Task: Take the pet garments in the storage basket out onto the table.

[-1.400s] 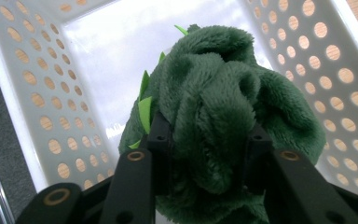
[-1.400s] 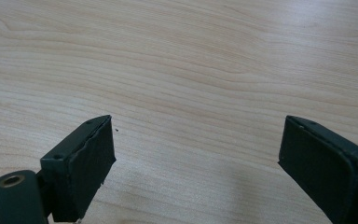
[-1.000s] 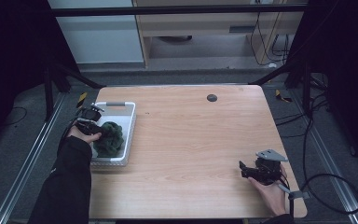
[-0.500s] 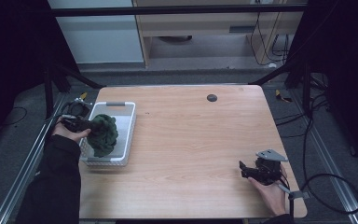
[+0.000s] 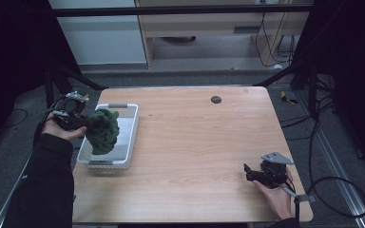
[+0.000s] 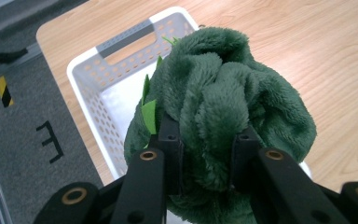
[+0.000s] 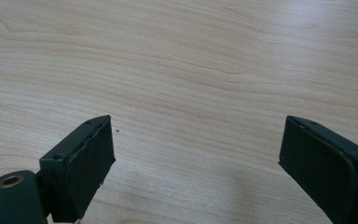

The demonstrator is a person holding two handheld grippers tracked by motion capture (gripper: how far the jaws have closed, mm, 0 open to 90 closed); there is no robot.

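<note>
So far your left gripper (image 6: 205,163) pinches the fluffy dark green plush toy (image 6: 219,121) above the white perforated plastic basket (image 5: 126,142), while your right gripper (image 7: 193,163), jaws spread, waits over the light wooden table (image 5: 209,142); putting the toy down seems left.

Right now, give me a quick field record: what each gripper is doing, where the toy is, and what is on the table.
left gripper: jaws shut on the dark green plush toy
plush toy position: lifted, above the white perforated plastic basket
right gripper: jaws wide open, nothing between them, low over the light wooden table
basket location: table's left edge
other: small dark round spot near the far edge
</note>
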